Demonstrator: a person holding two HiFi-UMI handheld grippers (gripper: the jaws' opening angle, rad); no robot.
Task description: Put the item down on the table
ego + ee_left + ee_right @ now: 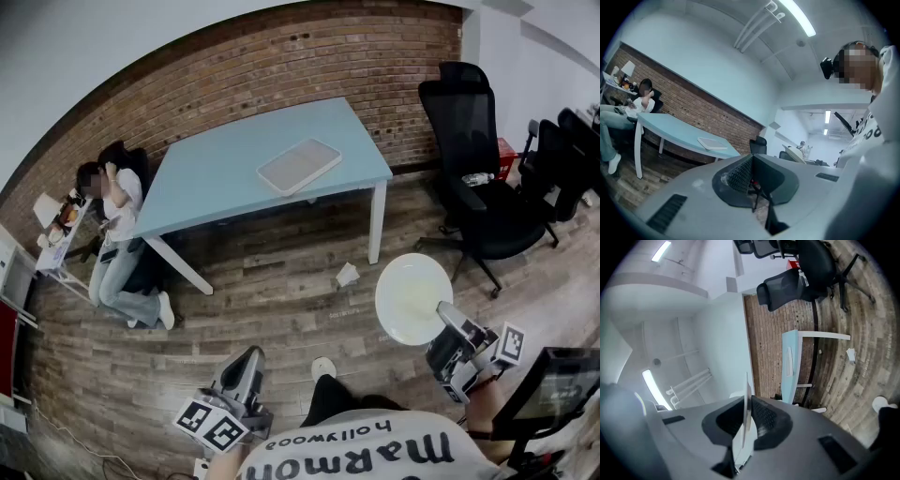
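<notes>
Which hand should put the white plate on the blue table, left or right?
Right. The right tongs already pinch the white plate by its rim, while the left tongs are shut on nothing. The blue table stands ahead, across the floor.

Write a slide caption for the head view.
Right gripper holds a white plate by its rim over the wood floor, short of the blue table bearing a tray.
</notes>
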